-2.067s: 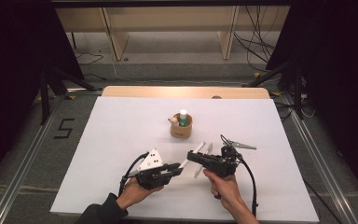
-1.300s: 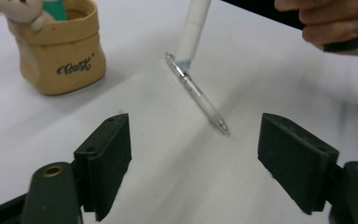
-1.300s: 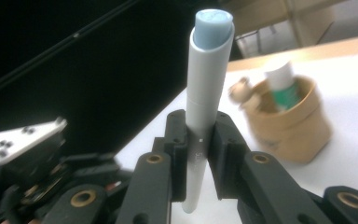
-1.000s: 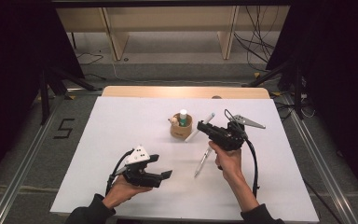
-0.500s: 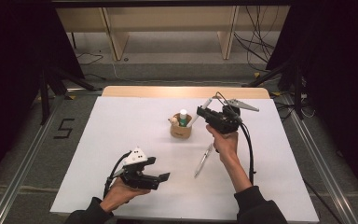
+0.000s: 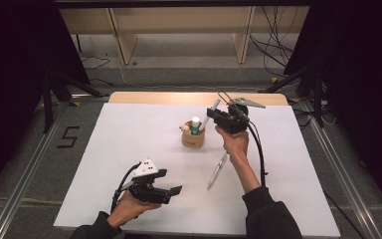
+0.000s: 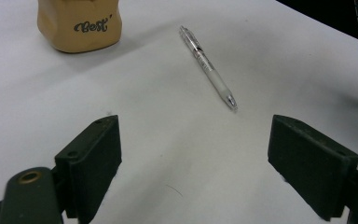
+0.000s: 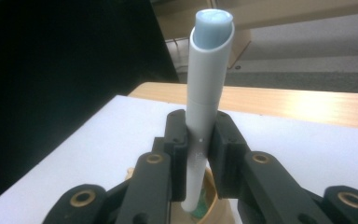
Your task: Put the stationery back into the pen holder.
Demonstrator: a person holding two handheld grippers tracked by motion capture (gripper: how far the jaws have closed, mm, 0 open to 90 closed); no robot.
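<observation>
Left gripper [image 6: 176, 189] sits low at near edge of white table [image 6: 129, 129], held in person's left hand [image 6: 129, 206], jaws spread wide w/ nothing between. Left gripper view shows the gap over bare white surface; clear pen [image 7: 208, 67] lies loose ahead, tip toward cam, well apart from both jaws. Same pen [image 6: 217, 171] in high view lies flat near table centre, just beside right forearm, between the two grippers.

Farther out: tan cup [image 6: 193, 135] stands upright mid-table. High view shows a white-capped green item [image 6: 195, 124] standing in it, plus smth pale at the rim, can't ID. Left gripper view gives what high view doesn't: lettering "Best" on cup [image 7: 80, 23] side.

Right gripper [image 6: 212, 112] held up just beside/above the cup on its right, in right hand [image 6: 235, 142], cable trailing down along the arm. Jaws pinched on a white marker [image 6: 209, 115], tilted in high view. Right gripper view shows detail: marker [image 8: 206, 105] clamped mid-barrel, light-blue end up, lower end just inside cup rim [image 8: 214, 205]; bit of green visible in there too. Whether marker touches cup inside: can't tell.

Far: wooden table edge [image 6: 179, 97], then floor w/ cables.
</observation>
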